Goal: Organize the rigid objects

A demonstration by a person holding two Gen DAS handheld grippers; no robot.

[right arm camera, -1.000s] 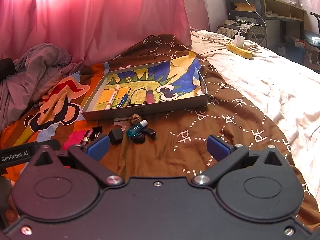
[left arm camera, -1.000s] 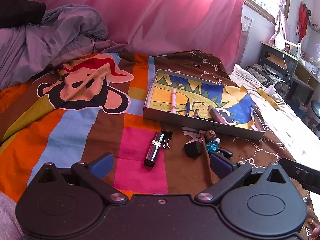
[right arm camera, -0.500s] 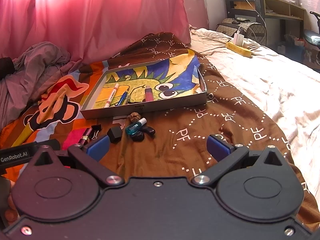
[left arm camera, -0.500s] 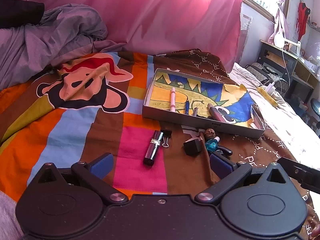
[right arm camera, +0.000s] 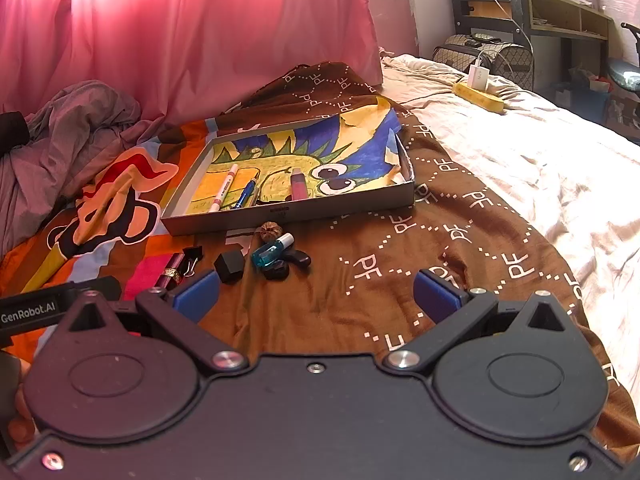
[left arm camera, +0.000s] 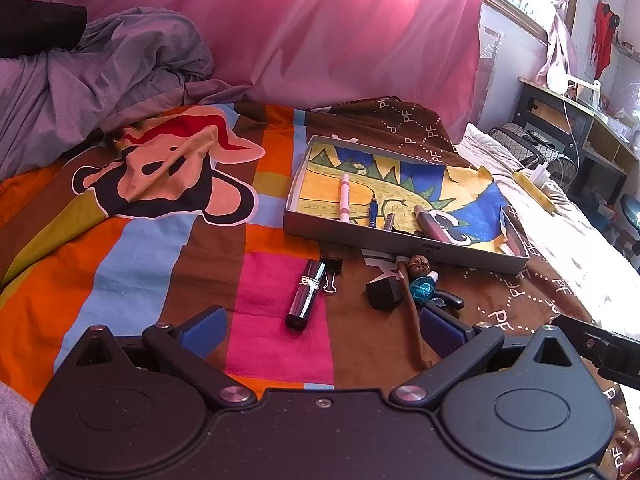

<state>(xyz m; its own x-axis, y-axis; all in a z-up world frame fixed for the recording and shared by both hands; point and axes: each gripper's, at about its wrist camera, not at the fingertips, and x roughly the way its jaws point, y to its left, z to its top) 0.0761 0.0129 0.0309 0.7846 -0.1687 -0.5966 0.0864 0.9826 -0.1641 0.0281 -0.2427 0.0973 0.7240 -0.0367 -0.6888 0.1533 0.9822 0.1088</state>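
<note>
A shallow grey box [left arm camera: 400, 240] [right arm camera: 288, 213] lined with a cartoon drawing lies on the bed; inside are a pink marker [left arm camera: 344, 197] [right arm camera: 222, 194], a blue pen [left arm camera: 373, 213] [right arm camera: 246, 194] and a mauve tube [left arm camera: 430, 222] [right arm camera: 297, 186]. In front of it lie a dark lipstick [left arm camera: 306, 294] [right arm camera: 173, 269], a binder clip [left arm camera: 331, 276], a black cube [left arm camera: 383, 292] [right arm camera: 229, 265], a walnut [left arm camera: 419, 261] [right arm camera: 271, 231], a teal bottle [left arm camera: 423, 287] [right arm camera: 271, 251] and a small dark piece [right arm camera: 298, 258]. My left gripper [left arm camera: 320, 322] is open just short of the lipstick. My right gripper [right arm camera: 316, 294] is open, empty, near the cube.
A colourful patchwork sheet [left arm camera: 120, 240] and a brown patterned cloth [right arm camera: 460, 232] cover the bed. Crumpled purple bedding [left arm camera: 100, 76] lies at the back left under a pink curtain [left arm camera: 320, 20]. A yellow power strip [right arm camera: 478, 94] lies on the white sheet, with a desk [right arm camera: 540, 12] beyond.
Both grippers have drifted slightly forward toward the loose items; their jaws stay open. Nothing on the bed has moved.
</note>
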